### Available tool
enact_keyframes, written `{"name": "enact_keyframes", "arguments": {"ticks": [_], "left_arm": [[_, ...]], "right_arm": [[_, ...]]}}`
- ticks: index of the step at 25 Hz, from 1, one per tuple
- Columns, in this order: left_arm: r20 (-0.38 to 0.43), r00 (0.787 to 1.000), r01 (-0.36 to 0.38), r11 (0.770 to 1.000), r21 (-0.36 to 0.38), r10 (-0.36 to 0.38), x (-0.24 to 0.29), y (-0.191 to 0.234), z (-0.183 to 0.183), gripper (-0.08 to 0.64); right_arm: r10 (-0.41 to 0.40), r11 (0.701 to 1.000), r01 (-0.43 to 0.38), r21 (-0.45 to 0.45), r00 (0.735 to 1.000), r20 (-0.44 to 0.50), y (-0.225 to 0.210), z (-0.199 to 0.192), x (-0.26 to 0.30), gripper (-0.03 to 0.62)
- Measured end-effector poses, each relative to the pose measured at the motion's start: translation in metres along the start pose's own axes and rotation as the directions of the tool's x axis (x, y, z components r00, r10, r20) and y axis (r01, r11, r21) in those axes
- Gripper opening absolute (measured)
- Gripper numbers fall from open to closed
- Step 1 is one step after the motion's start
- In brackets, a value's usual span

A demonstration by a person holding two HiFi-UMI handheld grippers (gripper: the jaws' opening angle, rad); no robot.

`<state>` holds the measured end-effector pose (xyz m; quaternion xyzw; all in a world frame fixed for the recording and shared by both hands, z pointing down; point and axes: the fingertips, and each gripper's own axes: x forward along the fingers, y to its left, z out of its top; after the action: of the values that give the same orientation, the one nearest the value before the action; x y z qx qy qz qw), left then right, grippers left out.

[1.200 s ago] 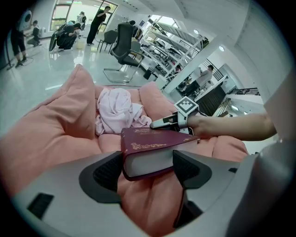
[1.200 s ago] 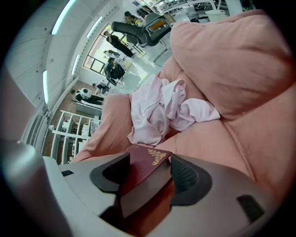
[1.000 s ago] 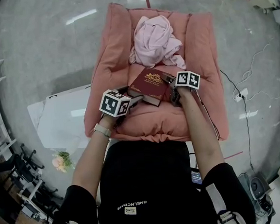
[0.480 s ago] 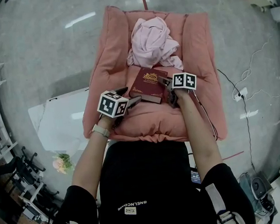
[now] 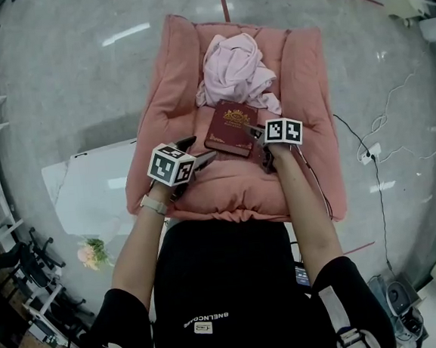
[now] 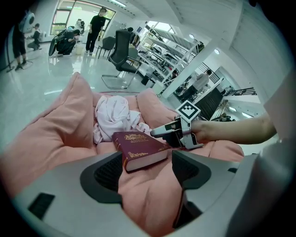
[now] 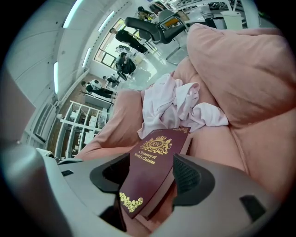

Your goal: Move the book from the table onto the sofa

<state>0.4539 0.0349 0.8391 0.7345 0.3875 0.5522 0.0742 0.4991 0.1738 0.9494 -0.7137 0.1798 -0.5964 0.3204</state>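
Book (image 5: pixel 231 126) lies flat on the seat of the pink sofa (image 5: pixel 309 86), cover up, just in front of a crumpled pale cloth (image 5: pixel 233 69) and well apart from the white table (image 5: pixel 90 188) at far left. On the left, the left gripper (image 5: pixel 199 150) hangs short of the book's near left edge. Its own view shows the jaws spread wide with only sofa fabric between them, so we record it as empty. At centre, the book presents as a thick hardback in a smooth maroon binding with gilt tooling. We judge it stiff, moderately heavy and somewhat slippery on the cover, inclined to pivot if pinched at one corner. The spine or a long edge, taken across the full thickness, looks the safer hold. The soft cushion beneath should yield under it without harm. On the right, the right gripper (image 5: pixel 257 145) sits astride the book's near right corner. Its view shows the pads about as far apart as the left pair, with the cover lying askew between them rather than squarely pinched. We judge this grip released.
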Motion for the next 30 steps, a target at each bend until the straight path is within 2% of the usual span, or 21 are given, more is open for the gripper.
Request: {"name": "enact_keyframes", "arguments": {"ticks": [8,17,20,22,26,30], "left_arm": [[0.081,0.995,-0.069,0.996,0.059,0.064,-0.018,-0.006,0.014,0.345],[0.185,0.97,-0.185,0.972,0.145,0.157,-0.061,-0.034,0.02,0.347],[0.247,0.949,-0.232,0.963,0.134,0.194,-0.082,-0.042,0.022,0.345],[0.297,0.931,-0.25,0.963,0.099,0.211,-0.097,-0.049,0.023,0.342],[0.4,0.894,-0.224,0.975,0.002,0.204,-0.126,-0.07,0.022,0.316],[0.459,0.857,-0.25,0.968,-0.032,0.236,-0.151,-0.088,0.02,0.238]], "right_arm": [[0.033,0.997,-0.031,-0.074,0.999,0.021,0.027,0.012,-0.02,0.29],[0.097,0.975,-0.091,-0.2,0.995,0.022,0.079,0.01,-0.066,0.29],[0.116,0.963,-0.11,-0.244,0.993,0.01,0.098,0.01,-0.082,0.29],[0.127,0.956,-0.121,-0.266,0.992,0.004,0.109,0.006,-0.091,0.29],[0.168,0.935,-0.159,-0.319,0.986,0.002,0.141,-0.002,-0.113,0.29],[0.212,0.908,-0.2,-0.367,0.977,-0.01,0.172,-0.012,-0.133,0.29]]}}
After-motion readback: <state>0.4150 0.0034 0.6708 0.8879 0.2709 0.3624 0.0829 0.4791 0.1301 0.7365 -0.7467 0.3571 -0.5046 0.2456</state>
